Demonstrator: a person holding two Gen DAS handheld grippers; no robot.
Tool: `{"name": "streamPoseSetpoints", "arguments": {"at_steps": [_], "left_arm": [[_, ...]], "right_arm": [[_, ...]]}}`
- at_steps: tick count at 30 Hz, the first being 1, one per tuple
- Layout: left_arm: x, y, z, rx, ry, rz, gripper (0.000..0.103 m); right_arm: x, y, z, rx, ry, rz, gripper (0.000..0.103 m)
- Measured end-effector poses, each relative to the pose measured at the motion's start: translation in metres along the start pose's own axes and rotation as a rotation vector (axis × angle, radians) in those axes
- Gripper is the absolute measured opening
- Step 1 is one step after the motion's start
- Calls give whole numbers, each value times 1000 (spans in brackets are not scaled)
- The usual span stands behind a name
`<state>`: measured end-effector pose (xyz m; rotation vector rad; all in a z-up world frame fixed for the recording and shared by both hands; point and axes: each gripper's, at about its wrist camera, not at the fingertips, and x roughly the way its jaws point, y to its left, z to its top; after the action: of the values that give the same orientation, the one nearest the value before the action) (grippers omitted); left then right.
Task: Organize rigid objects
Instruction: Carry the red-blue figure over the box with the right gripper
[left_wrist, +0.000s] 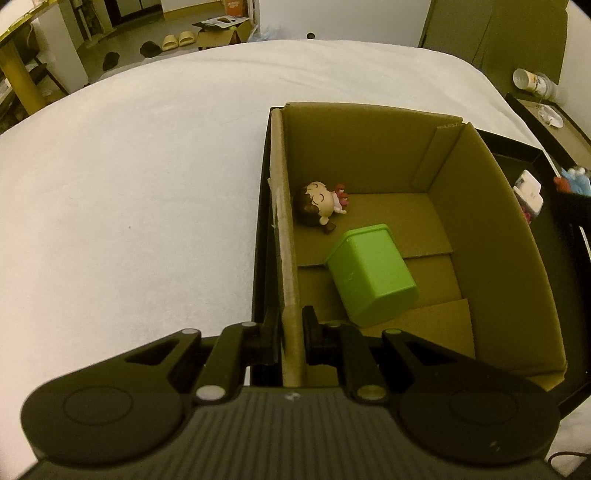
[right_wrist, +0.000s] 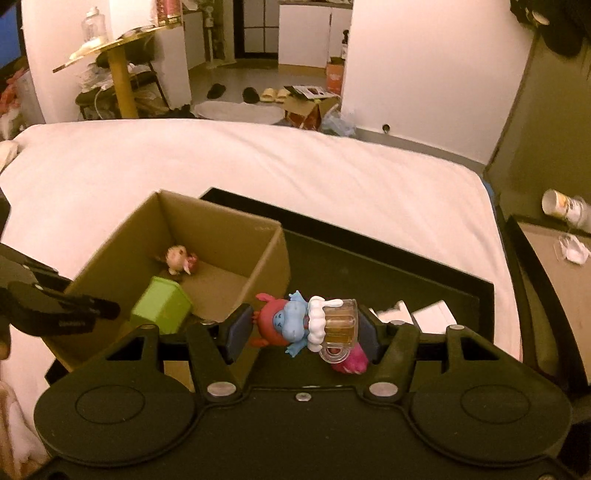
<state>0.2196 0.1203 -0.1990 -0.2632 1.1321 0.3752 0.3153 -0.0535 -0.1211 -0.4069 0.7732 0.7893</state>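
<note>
An open cardboard box (left_wrist: 491, 236) (right_wrist: 218, 229) stands on a black tray (right_wrist: 388, 258) on a white bed. Inside it lie a green square container (left_wrist: 371, 273) (right_wrist: 162, 304) on its side and a small big-headed doll (left_wrist: 319, 203) (right_wrist: 179, 258). My left gripper (left_wrist: 291, 332) (right_wrist: 107, 308) is shut on the box's left wall, one finger on each side. My right gripper (right_wrist: 304, 326) is shut on a blue and red figurine holding a foamy beer mug (right_wrist: 306, 325), held above the tray just right of the box.
White boxes (right_wrist: 424, 314) (left_wrist: 528, 192) lie on the tray to the right of the cardboard box. A bedside surface with a tipped can (right_wrist: 565, 208) is at the right. The white bedsheet (left_wrist: 129, 203) spreads left and beyond.
</note>
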Motion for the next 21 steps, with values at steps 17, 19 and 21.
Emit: {"name": "streamPoseSetpoints", "arguments": {"at_steps": [17,19,21], "left_arm": [[-1,11,-3,-24,-11,-26,12],[-1,12,-4,-28,-12,-27,12],[-2,13,-4,-27,-12,-26,12]], "right_arm": [[5,33,22,-56,-35,57,59],[7,37,23,-64,-34,68,59],[9,41,25,-70,-32,78,59]]}}
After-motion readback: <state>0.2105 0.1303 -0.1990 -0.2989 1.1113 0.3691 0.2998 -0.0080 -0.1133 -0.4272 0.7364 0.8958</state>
